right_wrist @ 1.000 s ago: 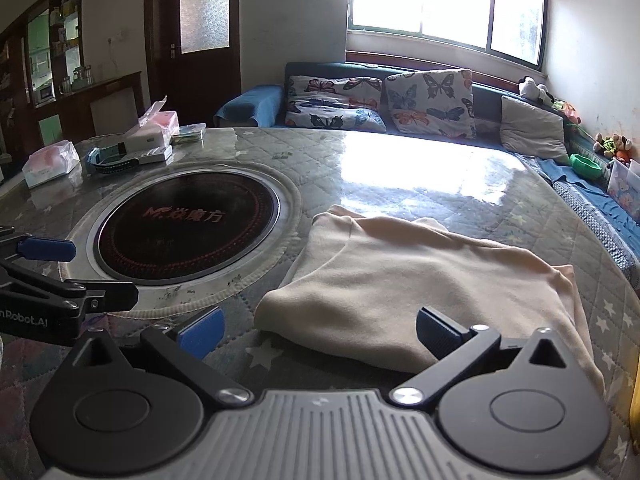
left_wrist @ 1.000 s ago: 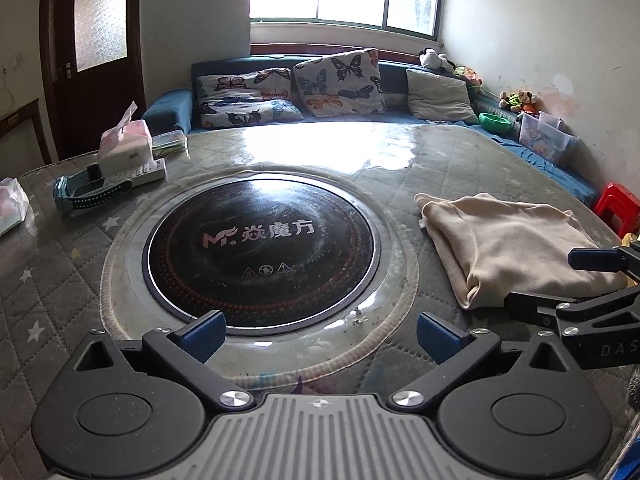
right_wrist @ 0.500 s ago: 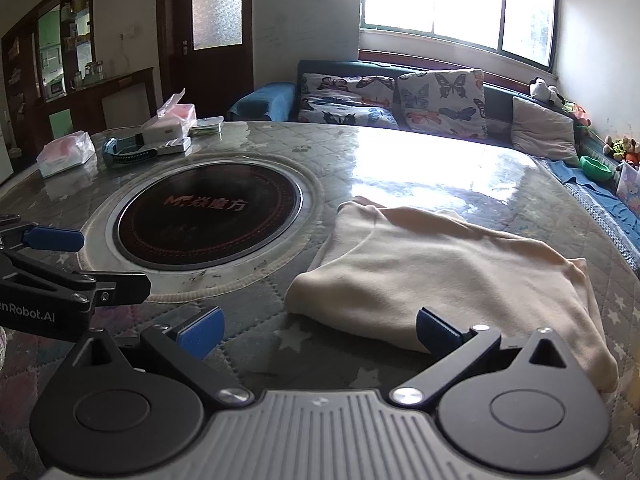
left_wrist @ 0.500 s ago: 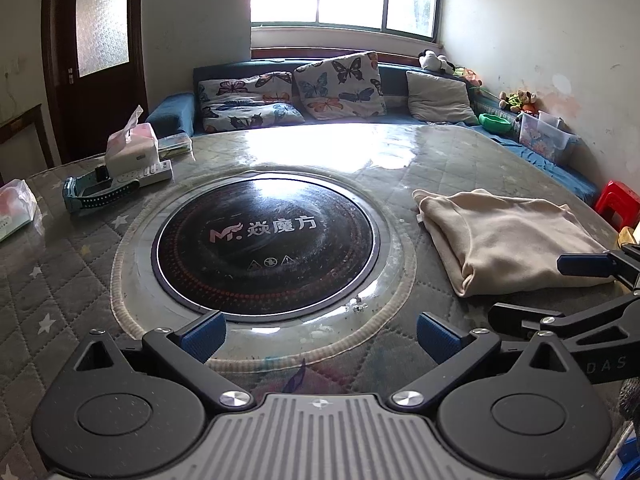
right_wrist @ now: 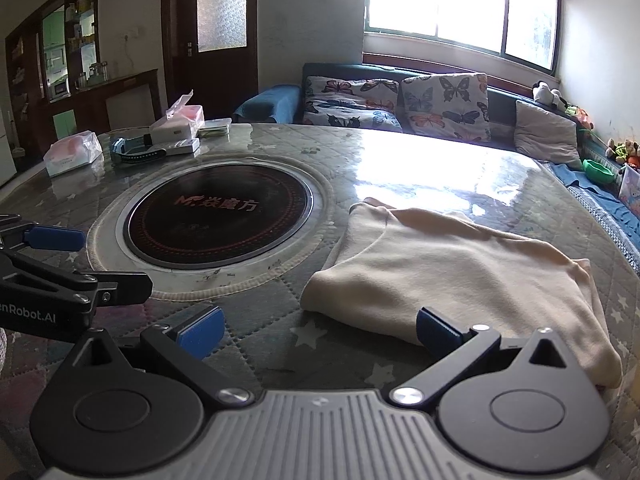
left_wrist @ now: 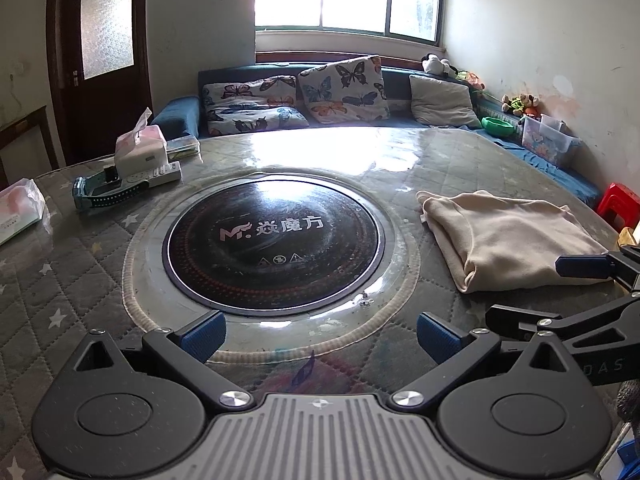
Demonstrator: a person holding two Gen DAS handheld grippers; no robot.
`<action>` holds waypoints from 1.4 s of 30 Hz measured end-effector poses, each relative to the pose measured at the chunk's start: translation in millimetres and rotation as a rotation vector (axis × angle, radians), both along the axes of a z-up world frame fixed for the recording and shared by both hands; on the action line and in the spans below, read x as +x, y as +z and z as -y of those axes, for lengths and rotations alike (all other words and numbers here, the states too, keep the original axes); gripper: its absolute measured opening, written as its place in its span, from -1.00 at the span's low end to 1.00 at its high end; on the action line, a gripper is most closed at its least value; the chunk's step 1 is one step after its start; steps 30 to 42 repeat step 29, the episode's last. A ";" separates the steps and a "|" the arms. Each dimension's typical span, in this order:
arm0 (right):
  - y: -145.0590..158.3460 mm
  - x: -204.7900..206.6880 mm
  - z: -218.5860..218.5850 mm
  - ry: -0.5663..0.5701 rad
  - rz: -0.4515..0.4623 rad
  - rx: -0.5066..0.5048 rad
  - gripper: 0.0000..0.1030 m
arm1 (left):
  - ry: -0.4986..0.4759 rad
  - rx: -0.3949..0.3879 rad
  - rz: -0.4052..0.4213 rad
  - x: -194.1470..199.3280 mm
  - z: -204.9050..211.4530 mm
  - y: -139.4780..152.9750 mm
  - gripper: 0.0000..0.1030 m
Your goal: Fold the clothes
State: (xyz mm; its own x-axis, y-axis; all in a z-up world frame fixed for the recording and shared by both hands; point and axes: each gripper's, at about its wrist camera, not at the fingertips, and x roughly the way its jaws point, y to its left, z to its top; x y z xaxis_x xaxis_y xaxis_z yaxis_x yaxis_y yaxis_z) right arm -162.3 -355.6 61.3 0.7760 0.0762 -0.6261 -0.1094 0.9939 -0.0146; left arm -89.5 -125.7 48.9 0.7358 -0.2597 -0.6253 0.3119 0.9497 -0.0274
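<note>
Folded cream garment (right_wrist: 460, 276) lying flat on the quilted round table (left_wrist: 72, 280), toward its right edge and just beside the rim of the black inset cooktop (left_wrist: 276, 240) at the centre, printed "M" with Chinese characters above three small warning symbols. Right gripper (right_wrist: 316, 330) low over the near table edge just short of the garment, jaws spread wide and empty; left gripper (left_wrist: 318, 338) likewise released at the near edge before the cooktop, its side lettered "enRobot.AI". Toward the far left edge, a tissue box (left_wrist: 140, 150), a remote (left_wrist: 154, 174) and a tissue pack (left_wrist: 18, 210), print unreadable.
</note>
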 end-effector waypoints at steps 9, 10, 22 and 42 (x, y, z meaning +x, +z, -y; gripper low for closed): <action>1.7 -3.2 -4.2 0.005 0.008 -0.003 1.00 | 0.007 0.003 0.010 -4.5 -3.3 1.9 1.00; 2.1 -3.7 -4.6 0.005 0.010 -0.003 1.00 | 0.008 0.003 0.009 -4.8 -3.5 2.1 1.00; 2.0 -5.1 -4.5 0.003 0.013 0.001 1.00 | 0.012 0.005 0.010 -6.2 -3.9 2.8 1.00; 1.9 -5.5 -5.7 0.005 0.013 0.000 1.00 | 0.017 0.010 0.014 -7.0 -4.3 3.0 1.00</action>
